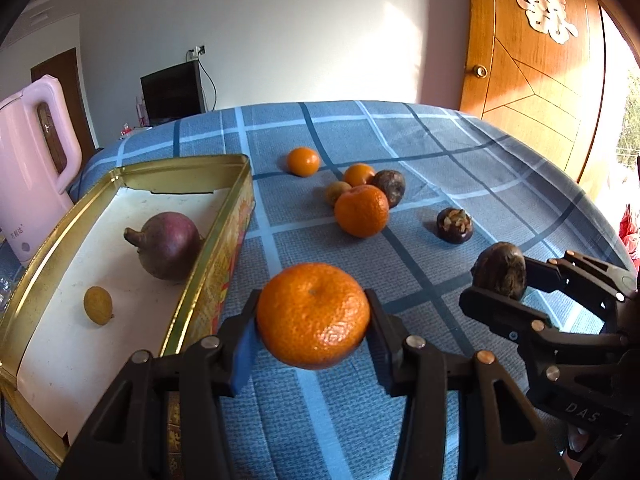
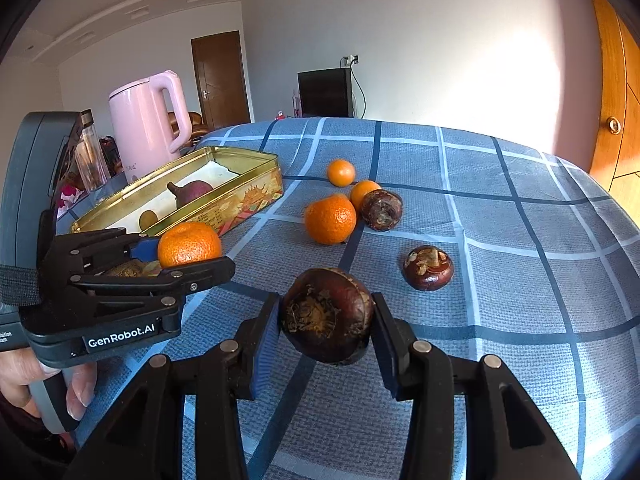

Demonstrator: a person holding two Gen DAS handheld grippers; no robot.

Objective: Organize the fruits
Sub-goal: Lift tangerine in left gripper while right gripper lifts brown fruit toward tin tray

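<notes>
Gold tin (image 1: 224,264) rim beside L tongs (image 1: 313,316) w/ orange (image 1: 313,314) | R tongs (image 2: 326,316) w/ dark fruit (image 2: 326,314)

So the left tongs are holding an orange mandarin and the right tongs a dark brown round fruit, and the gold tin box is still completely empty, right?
Not quite. The left tongs do grip the orange mandarin and the right tongs the dark brown round fruit, but the gold tin box is not empty: the left wrist view shows a purple round fruit and a small yellow fruit inside.
</notes>
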